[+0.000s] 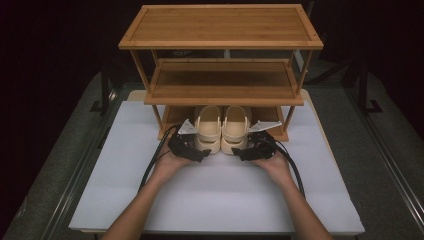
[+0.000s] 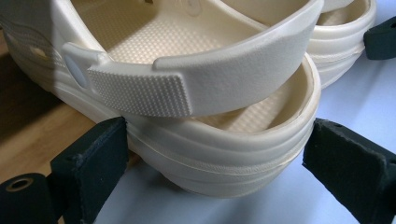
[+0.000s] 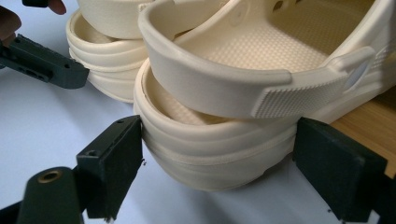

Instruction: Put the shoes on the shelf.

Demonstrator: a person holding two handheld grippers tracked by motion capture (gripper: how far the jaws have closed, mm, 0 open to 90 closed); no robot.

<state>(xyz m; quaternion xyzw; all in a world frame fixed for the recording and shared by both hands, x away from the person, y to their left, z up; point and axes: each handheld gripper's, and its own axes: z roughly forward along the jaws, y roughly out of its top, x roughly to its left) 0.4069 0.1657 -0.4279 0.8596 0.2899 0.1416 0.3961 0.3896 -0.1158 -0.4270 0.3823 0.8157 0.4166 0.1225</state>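
Both grippers are sitting at the heels of a pair of cream foam clogs in the high view: the left gripper [image 1: 192, 148] at the left cream clog [image 1: 208, 131], the right gripper [image 1: 248, 150] at the right cream clog [image 1: 235, 131]. The clogs are lying side by side, toes under the bottom shelf of the three-tier bamboo shoe rack [image 1: 221, 70], heels on the white table mat [image 1: 220, 192].

Left gripper view: the black jaws are standing wide, bracketing the left clog's heel [image 2: 219, 154]; the left pad is touching its side, the right pad is standing just clear.

Right gripper view: the jaws are spread wide around the right clog's heel [image 3: 215, 154], both pads lying against its sides.
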